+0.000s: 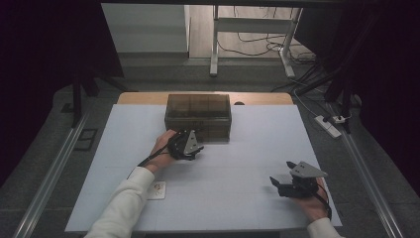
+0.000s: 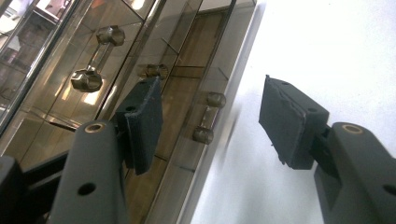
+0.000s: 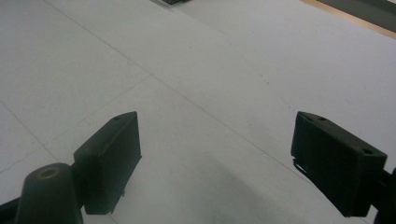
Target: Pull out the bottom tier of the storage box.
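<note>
A smoky see-through drawer box [image 1: 198, 111] stands at the back middle of the white mat [image 1: 247, 144]. My left gripper [image 1: 194, 136] is right at the box's front face, held by a hand in a white sleeve. In the left gripper view its jaws [image 2: 210, 109] stand open on either side of a small bar handle [image 2: 205, 119] on the box front [image 2: 177, 70], and the pads do not touch it. A second handle [image 2: 95, 58] sits farther along. My right gripper [image 1: 281, 172] rests low over the mat at the front right, open [image 3: 217, 126] with nothing between its fingers.
A small white card [image 1: 157, 190] lies on the mat near the left forearm. The table's wooden edge [image 1: 143, 97] shows behind the mat. On the floor to the right lies a power strip [image 1: 329, 125] with cables, and a white frame [image 1: 214, 44] stands beyond the table.
</note>
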Tool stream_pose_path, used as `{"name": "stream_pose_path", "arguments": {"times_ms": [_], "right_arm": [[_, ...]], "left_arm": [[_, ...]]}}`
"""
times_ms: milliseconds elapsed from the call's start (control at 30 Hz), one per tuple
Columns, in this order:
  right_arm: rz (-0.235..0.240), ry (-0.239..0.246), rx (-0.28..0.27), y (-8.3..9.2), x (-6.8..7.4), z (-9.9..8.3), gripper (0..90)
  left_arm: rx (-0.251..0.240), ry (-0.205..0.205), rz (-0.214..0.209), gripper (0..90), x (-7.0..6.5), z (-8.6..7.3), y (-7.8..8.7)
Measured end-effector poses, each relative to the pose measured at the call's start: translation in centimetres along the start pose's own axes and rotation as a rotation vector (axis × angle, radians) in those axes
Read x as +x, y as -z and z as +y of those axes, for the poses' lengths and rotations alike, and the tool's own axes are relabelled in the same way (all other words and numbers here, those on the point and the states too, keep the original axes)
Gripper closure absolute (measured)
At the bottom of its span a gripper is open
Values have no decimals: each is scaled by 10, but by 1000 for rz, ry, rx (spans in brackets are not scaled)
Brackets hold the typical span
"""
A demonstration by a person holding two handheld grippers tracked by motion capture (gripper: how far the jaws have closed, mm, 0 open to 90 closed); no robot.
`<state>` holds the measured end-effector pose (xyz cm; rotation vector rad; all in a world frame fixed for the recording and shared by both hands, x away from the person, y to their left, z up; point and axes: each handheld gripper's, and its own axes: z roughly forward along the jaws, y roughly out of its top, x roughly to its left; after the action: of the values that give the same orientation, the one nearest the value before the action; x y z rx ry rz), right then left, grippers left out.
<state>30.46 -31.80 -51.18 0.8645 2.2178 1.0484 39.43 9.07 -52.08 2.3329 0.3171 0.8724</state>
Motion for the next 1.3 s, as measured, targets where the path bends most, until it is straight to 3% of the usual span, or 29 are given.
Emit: {"name": "stream_pose_path", "arguments": {"times_ms": [1300], "right_arm": [[2,-2,6,-1,0,-1,154]], "left_arm": [[85,3,11,485,1,-10,-23]]}}
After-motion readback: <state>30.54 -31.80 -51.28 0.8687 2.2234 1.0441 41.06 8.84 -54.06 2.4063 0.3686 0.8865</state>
